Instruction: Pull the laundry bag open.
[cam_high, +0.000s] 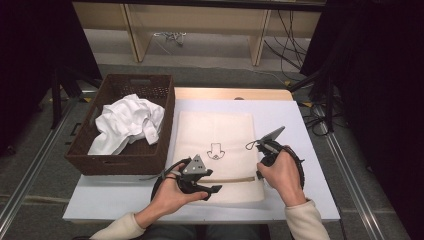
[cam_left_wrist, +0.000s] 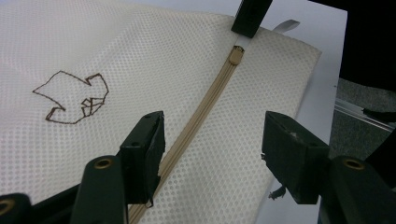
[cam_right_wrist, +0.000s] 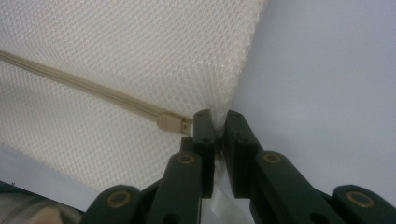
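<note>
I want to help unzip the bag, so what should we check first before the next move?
1. Right gripper pinching the mesh laundry bag at its edge by the zipper's end: ok, jaws shut on the mesh.
2. Left gripper open and ready: ok, jaws apart over the zipper.
3. Zipper slider closed and reachable: ok, it sits right beside the right gripper.
4. Left gripper at the slider: not ok, it hovers partway along the zipper.
5. Bag lying flat on the table: ok.
6. White clothes waiting in the wicker basket: ok.
</note>
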